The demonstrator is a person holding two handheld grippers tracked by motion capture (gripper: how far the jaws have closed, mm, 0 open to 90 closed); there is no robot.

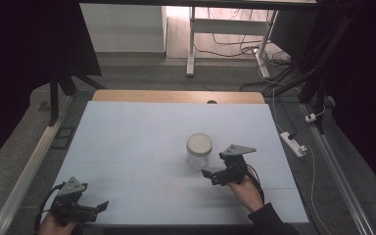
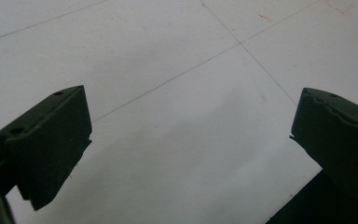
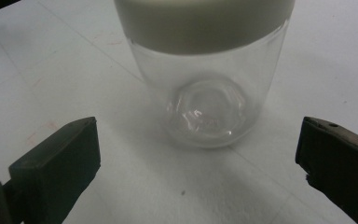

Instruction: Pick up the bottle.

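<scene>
Right gripper (image 3: 196, 154) first: its two black jaws are spread wide with nothing between them, and straight ahead of them stands a clear glass jar (image 3: 205, 88), upright on the bench, capped with a pale cream lid (image 3: 203, 23). The jar looks empty; its thick base glints through the wall. From above, the right gripper (image 1: 214, 171) sits just beside the jar (image 1: 199, 152), on its near right side, apart from it, jaws aimed toward the glass. The right hand (image 1: 247, 188) holds it from behind, a dark sleeve running off the bottom edge, a cable trailing back by the wrist.

Over to the left gripper (image 2: 191, 135): jaws open wide here too, looking down on bare white bench surface crossed by thin faint lines, with a dark strip of edge at the lower right corner. In the high view the left gripper (image 1: 98, 208) rests at the near left corner of the bench, well apart from the jar, with the left hand (image 1: 54, 225) mostly cut off by the frame.

Nothing else stands on the white bench top (image 1: 142, 147), so there is open surface on every side of the jar. A wooden strip runs along the far edge. Beyond it: grey floor, a white desk frame (image 1: 192, 44) with loose cables, and a white power strip (image 1: 293, 143) on the floor off the right edge. A metal rail (image 1: 29, 161) runs along the left side.
</scene>
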